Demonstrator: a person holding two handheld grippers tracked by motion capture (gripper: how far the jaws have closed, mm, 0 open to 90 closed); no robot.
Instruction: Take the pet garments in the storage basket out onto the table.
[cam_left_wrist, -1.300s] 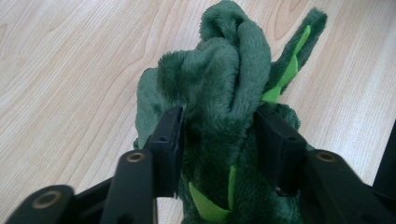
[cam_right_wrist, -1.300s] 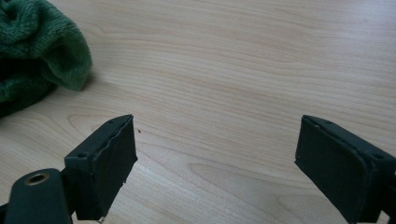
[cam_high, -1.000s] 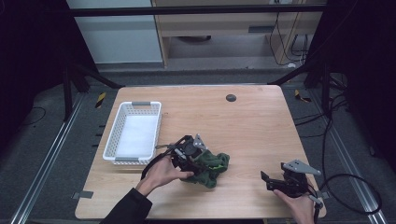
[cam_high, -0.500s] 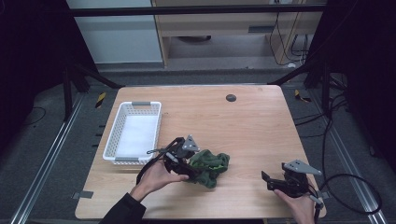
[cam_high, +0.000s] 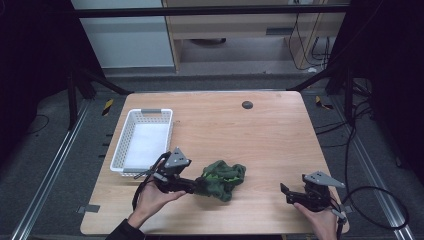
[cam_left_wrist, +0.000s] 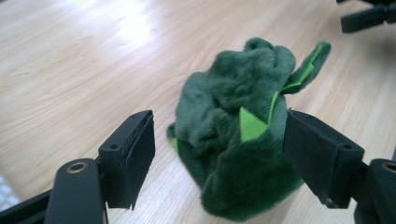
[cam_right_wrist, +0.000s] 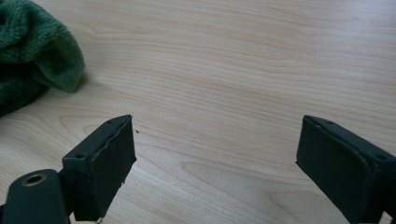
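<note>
The table (cam_high: 260, 135) is light wood with a small dark disc (cam_high: 247, 104) near its far edge. A white basket (cam_high: 126, 141) sits at its left side. A crumpled green cloth (cam_high: 222, 178) lies on the wood near the front edge, just right of the basket. The left gripper (cam_left_wrist: 219, 140) points at the cloth with its jaws spread wide to either side of the near end, gripping nothing. The right gripper (cam_right_wrist: 215, 154) hovers low at the front right, well apart from the cloth, jaws wide open and empty over bare wood.
</note>
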